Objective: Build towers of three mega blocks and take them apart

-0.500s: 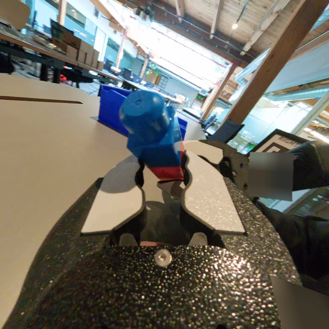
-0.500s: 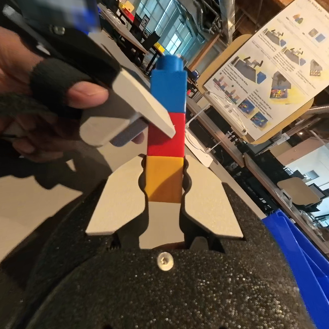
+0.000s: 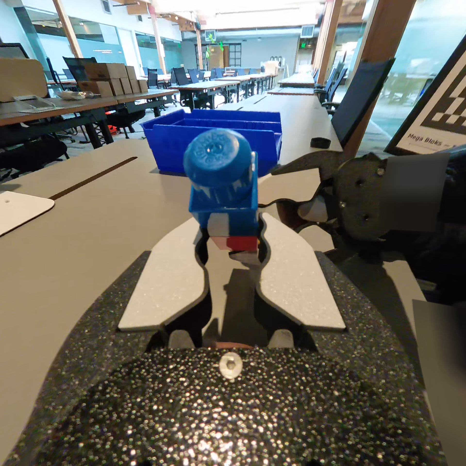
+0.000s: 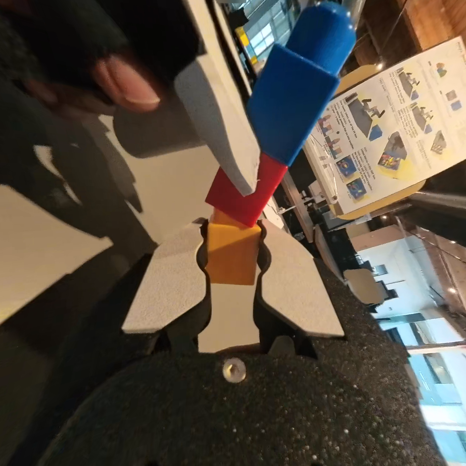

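Observation:
In the right wrist view my right gripper (image 4: pixel 233 248) is shut on a yellow block (image 4: pixel 230 262). A red block (image 4: pixel 243 201) with a blue block (image 4: pixel 290 108) on top leans to the right. The red block is lifted off the yellow one on the left side and touches it only at its lower right corner. One finger of my left gripper (image 4: pixel 224 136) lies across the red block. In the left wrist view my left gripper (image 3: pixel 232 239) is shut on the red block (image 3: pixel 240 243), with the blue block (image 3: pixel 222 181) above it. The yellow block is hidden there. My right gripper (image 3: pixel 353 199) shows at the right.
A blue bin (image 3: pixel 214 133) stands on the grey table (image 3: pixel 88 239) behind the blocks. A black ring (image 3: pixel 320 142) and a dark panel (image 3: pixel 358 100) are at the far right. A white board (image 3: pixel 20 211) lies at the left. An instruction sheet (image 4: pixel 393 126) stands at the right. My two grippers' fingertips are within a few centimetres of each other.
The red and blue blocks have tilted to the right and come partly off the yellow block. Both views have turned; the left wrist view now looks level across the table.

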`<state>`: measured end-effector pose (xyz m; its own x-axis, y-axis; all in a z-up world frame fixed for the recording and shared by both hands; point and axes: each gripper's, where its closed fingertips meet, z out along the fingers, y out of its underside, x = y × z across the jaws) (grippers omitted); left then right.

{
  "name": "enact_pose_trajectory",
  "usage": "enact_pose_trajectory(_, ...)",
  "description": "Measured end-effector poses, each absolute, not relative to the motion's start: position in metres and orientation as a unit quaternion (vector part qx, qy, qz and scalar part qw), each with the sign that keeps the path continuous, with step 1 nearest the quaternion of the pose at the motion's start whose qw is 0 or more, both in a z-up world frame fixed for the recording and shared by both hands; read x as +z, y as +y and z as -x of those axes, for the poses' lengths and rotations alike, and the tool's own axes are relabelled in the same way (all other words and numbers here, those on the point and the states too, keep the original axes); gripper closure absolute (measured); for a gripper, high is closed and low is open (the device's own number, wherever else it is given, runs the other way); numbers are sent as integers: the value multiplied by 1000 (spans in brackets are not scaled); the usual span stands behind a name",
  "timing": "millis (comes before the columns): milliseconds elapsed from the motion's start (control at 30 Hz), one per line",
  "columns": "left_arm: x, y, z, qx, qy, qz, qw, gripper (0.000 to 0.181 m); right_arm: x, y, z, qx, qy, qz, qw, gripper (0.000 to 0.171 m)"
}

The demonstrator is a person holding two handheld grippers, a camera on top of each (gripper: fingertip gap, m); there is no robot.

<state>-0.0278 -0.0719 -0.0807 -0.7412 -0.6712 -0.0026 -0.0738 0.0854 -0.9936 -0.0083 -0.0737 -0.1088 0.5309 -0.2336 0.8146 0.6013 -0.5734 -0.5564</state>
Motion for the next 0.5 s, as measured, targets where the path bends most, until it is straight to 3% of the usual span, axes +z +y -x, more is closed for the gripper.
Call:
enact_pose_trajectory(267, -58, -43, 19, -658, 628, 311, 277, 145, -98, -92, -15, -473, -40, 753, 456, 134)
enact_pose_trajectory(500, -68, -28, 11, -633, 629, 349, 285, 145, -13, -181, -71, -517, 146, 634, 556, 134)
